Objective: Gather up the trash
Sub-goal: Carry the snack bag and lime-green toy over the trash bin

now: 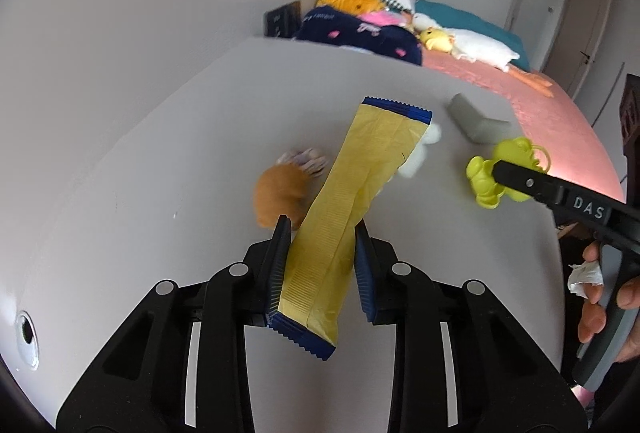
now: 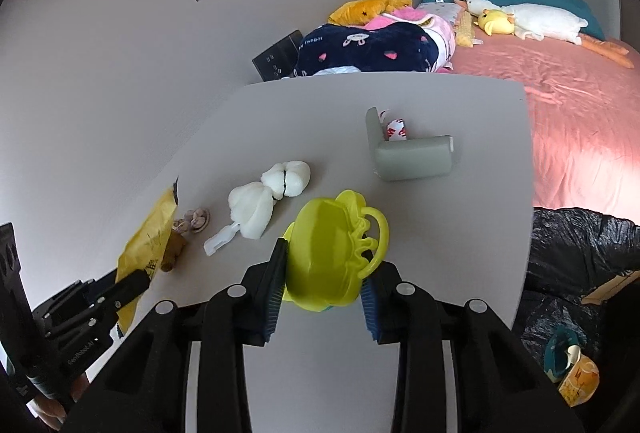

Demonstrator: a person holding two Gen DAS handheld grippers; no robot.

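A: Left gripper [image 1: 322,265] clamped across the yellow wrapper [image 1: 352,201], pads pinching it partway along its length. Lifted off the white table [image 1: 140,161], probably so as to carry it away as trash.

B: And relative to the jaws?

A: Between them, long end jutting forward past the tips, short blue-edged end hanging back.

B: Right side?

A: Right gripper [image 2: 324,273] closed on the lime-green plastic toy [image 2: 332,253], gripped edgewise between both pads. Black bin bag [image 2: 580,257] off to the right of those jaws, likely the drop spot.
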